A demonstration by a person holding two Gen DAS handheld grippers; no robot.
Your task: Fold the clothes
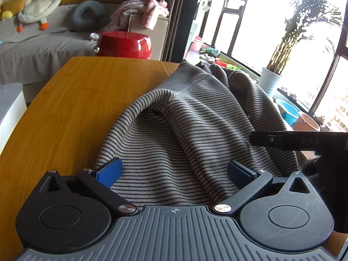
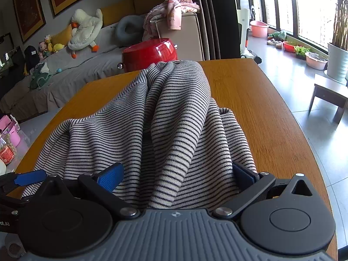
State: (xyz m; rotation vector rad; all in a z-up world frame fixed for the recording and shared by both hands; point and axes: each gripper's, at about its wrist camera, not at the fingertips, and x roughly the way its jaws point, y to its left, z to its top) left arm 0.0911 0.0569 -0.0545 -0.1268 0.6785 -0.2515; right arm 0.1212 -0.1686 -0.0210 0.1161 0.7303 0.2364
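Observation:
A grey garment with thin dark stripes (image 1: 195, 113) lies bunched in raised folds on the wooden table (image 1: 76, 100). My left gripper (image 1: 175, 171) is open, its blue pads (image 1: 111, 171) spread wide, with the near edge of the cloth lying between them. In the right wrist view the same striped garment (image 2: 174, 108) humps up along the table (image 2: 250, 100). My right gripper (image 2: 177, 174) is open too, cloth resting between its spread fingers. The right gripper's black body (image 1: 293, 141) shows at the right of the left view. A blue finger of the left gripper (image 2: 30, 179) shows at the right view's left edge.
A red round pot (image 2: 150, 52) stands past the table's far edge, with a grey sofa and a plush duck (image 2: 84, 30) behind. Windows, a white plant pot (image 1: 269, 80) and basins line the right side. A low stool (image 2: 330, 95) stands on the floor, and jars (image 2: 6, 150) sit at the left.

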